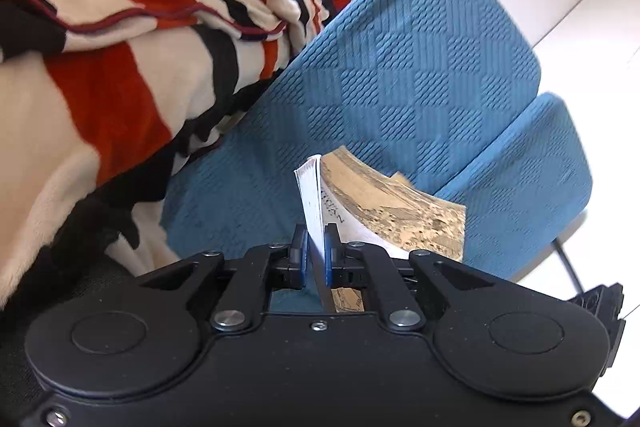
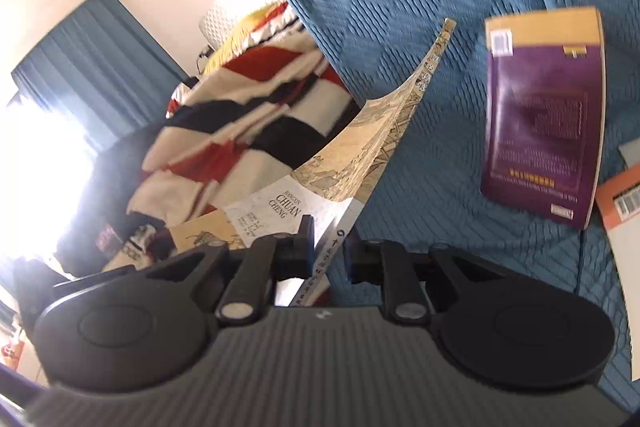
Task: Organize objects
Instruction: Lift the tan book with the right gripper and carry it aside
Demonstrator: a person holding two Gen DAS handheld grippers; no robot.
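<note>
A paperback book [image 1: 380, 203] with a tan painted-landscape cover stands on edge between my left gripper's blue pads. My left gripper [image 1: 316, 247] is shut on its white page block above the blue sofa cushion [image 1: 400, 67]. In the right wrist view, a book [image 2: 280, 207] with the same tan cover and the words "CHUAN CHENG" is held near its spine; my right gripper [image 2: 328, 239] is shut on it. Its front cover [image 2: 380, 139] bends up and away. A purple book [image 2: 540, 123] lies flat on the sofa to the right.
A red, black and cream striped blanket [image 1: 120, 27] is heaped on the sofa's left part [image 2: 248, 123]. An orange-and-white book [image 2: 624, 219] lies at the right edge. A blue curtain [image 2: 92, 47] hangs by a bright window. White floor [image 1: 592, 27] lies beyond the sofa.
</note>
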